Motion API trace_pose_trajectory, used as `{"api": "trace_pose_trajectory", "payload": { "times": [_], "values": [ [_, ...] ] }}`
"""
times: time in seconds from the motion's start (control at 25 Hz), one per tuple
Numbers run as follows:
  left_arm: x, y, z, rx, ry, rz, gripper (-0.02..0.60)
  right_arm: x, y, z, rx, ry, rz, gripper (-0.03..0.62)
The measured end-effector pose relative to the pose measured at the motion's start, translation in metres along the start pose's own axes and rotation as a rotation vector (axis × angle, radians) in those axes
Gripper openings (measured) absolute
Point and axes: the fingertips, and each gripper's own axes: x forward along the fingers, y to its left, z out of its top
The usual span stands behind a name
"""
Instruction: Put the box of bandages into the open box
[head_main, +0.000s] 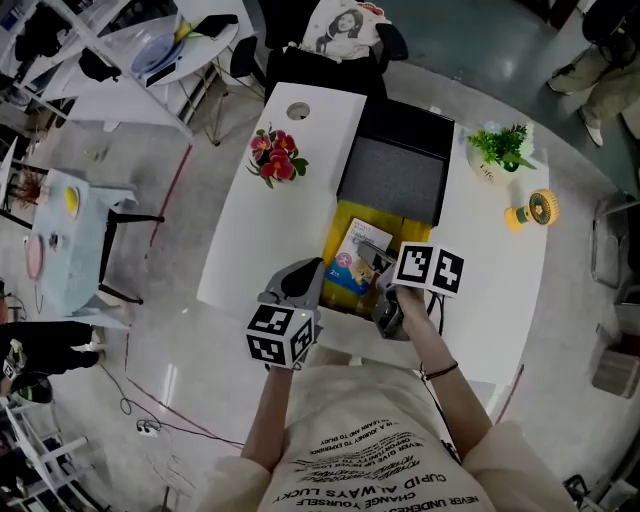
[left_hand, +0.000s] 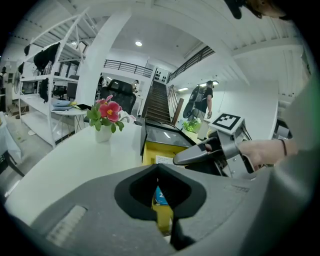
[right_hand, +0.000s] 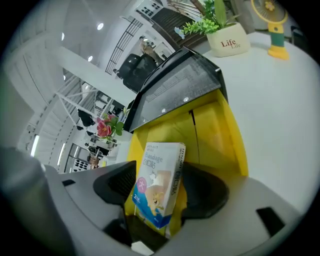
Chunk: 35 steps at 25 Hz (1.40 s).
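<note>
Gripper, right (right_hand: 161, 194): jaws spread wide, bandage box (right_hand: 158, 175) between them, not pinched.
Gripper, left (left_hand: 158, 170): jaws pressed together, empty.
Bandage box: slim printed cardboard, standing inside open box (right_hand: 222, 127).
Open box: rectangular, yellow walls, dark raised lid, on glossy white tabletop (right_hand: 282, 107).

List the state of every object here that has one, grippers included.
open box: lid raised, yellow inside exposed.
box of bandages: closed, tilted, in the open box, between the right gripper's jaws.
right gripper: jaws wide apart around the box of bandages, not clamping it.
left gripper: jaws together, nothing held.
</note>
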Motion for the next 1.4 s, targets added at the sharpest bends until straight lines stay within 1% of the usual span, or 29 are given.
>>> {"api": "trace_pose_trajectory", "payload": {
  "times": [0.2,0.4,0.44,0.52,0.68,0.76,0.88,1.0,1.16,1.4],
  "values": [
    [0.000,-0.002,0.003,0.005,-0.003,-0.011,0.021,-0.009,0.006,0.001,-0.087,-0.037,-0.041,0.275],
    [0.003,-0.004,0.007,0.025,-0.014,-0.029,0.021,-0.018,0.007,0.008,-0.113,-0.064,-0.057,0.267],
    [0.003,-0.004,0.008,0.032,-0.017,-0.034,0.021,-0.021,0.005,0.008,-0.120,-0.067,-0.066,0.252],
    [0.003,-0.004,0.011,0.048,-0.026,-0.042,0.021,-0.027,0.004,0.011,-0.147,-0.088,-0.083,0.189],
    [0.001,-0.002,0.021,0.086,-0.051,-0.036,0.021,-0.039,0.009,0.017,-0.242,-0.126,-0.094,0.078],
    [0.000,-0.003,0.028,0.100,-0.066,-0.040,0.021,-0.044,0.015,0.019,-0.278,-0.146,-0.079,0.038],
    [0.000,-0.009,0.039,0.125,-0.100,-0.058,0.021,-0.051,0.024,0.025,-0.340,-0.181,-0.037,0.015],
    [-0.005,-0.014,0.051,0.156,-0.139,-0.061,0.021,-0.058,0.038,0.029,-0.402,-0.222,0.028,0.006],
    [-0.015,-0.019,0.063,0.215,-0.187,-0.046,0.021,-0.073,0.055,0.039,-0.478,-0.309,0.087,0.005],
    [-0.026,-0.021,0.088,0.233,-0.278,-0.029,0.021,-0.100,0.076,0.058,-0.584,-0.453,0.168,0.005]
  ]
}}
